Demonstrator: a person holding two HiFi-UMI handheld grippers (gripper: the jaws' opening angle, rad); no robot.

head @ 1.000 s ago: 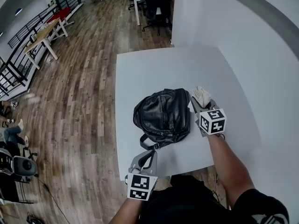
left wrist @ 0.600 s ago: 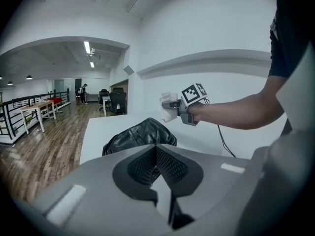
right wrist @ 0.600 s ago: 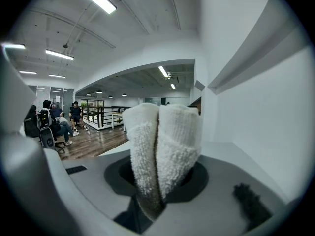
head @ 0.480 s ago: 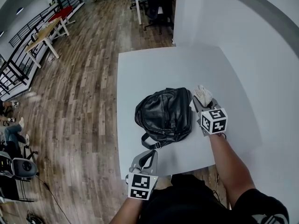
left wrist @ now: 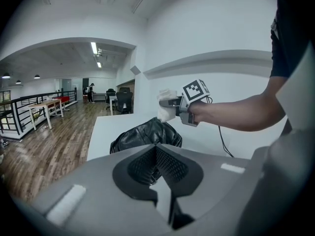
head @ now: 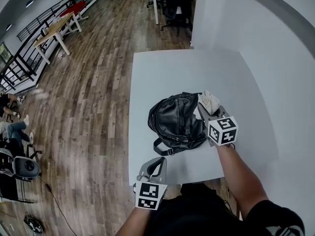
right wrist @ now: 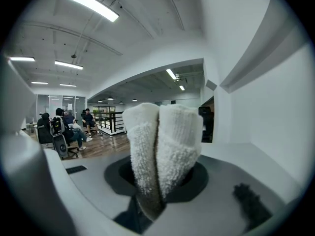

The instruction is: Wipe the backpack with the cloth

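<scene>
The backpack (head: 176, 122) lies mid-bench (head: 167, 73). The right gripper (head: 206, 113) has its fingers clamped on the folded cloth (head: 209, 101), held at the backpack's right edge — whether it touches is unclear. The left gripper (head: 156, 165) hangs at the near bench edge, fingers closed on nothing. Wiping looks barely begun — most of the backpack seems left to do.

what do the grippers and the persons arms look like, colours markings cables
Both the left gripper and the right gripper are grey two-jaw tools, each carrying a white cube with black square markers. The left gripper's view shows dark ribbed pads inside its jaws. A thin dark cable hangs from the right gripper. The person wears a black short-sleeved shirt.
</scene>
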